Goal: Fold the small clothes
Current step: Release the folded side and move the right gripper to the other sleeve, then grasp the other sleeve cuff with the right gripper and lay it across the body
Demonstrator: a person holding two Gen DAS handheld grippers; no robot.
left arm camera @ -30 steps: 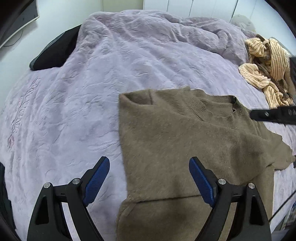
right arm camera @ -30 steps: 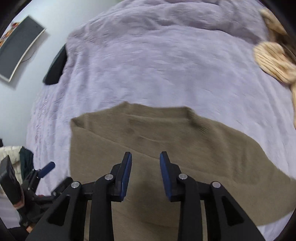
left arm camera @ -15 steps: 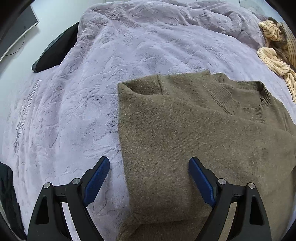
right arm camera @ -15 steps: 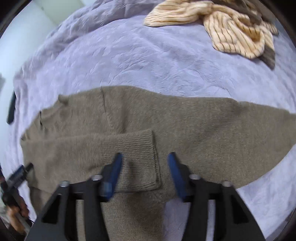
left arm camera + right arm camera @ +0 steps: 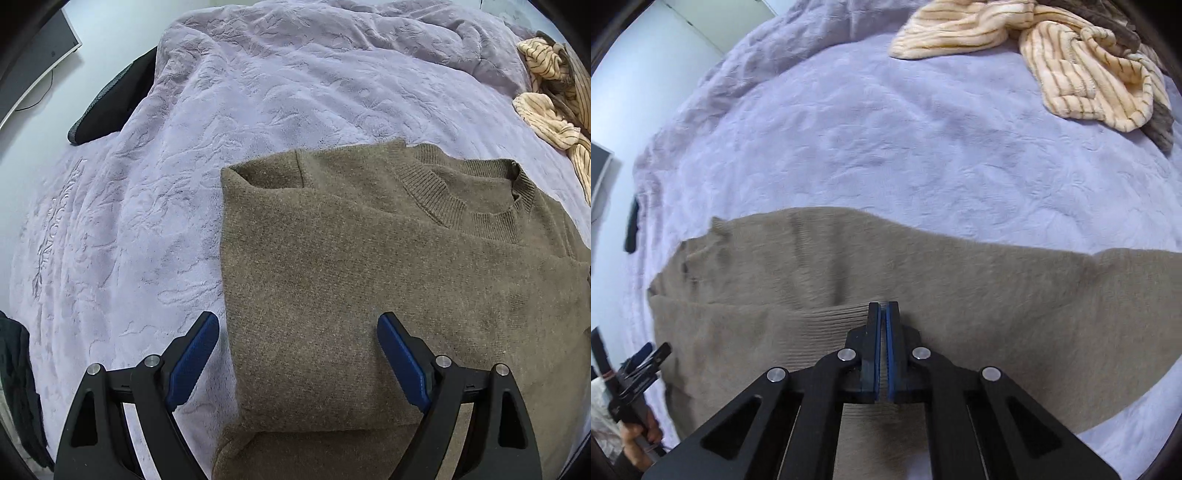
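An olive-brown knit sweater (image 5: 369, 266) lies flat on the lilac bed cover (image 5: 229, 122), one sleeve folded across its body. My left gripper (image 5: 297, 354) is open and empty, its jaws wide apart above the sweater's left folded edge. In the right wrist view the sweater (image 5: 960, 280) spreads across the frame. My right gripper (image 5: 884, 314) is shut on the ribbed cuff of the folded sleeve (image 5: 827, 332). The left gripper (image 5: 646, 362) shows small at the lower left there.
A crumpled cream striped garment (image 5: 1071, 62) lies at the far right of the bed; it also shows in the left wrist view (image 5: 554, 96). A dark pillow or cushion (image 5: 110, 107) sits at the bed's far left edge. Dark cloth (image 5: 18, 387) hangs at the lower left.
My right gripper swung over the sweater to the folded sleeve's cuff and closed on it. My left gripper stayed open and drew closer over the sweater's left edge.
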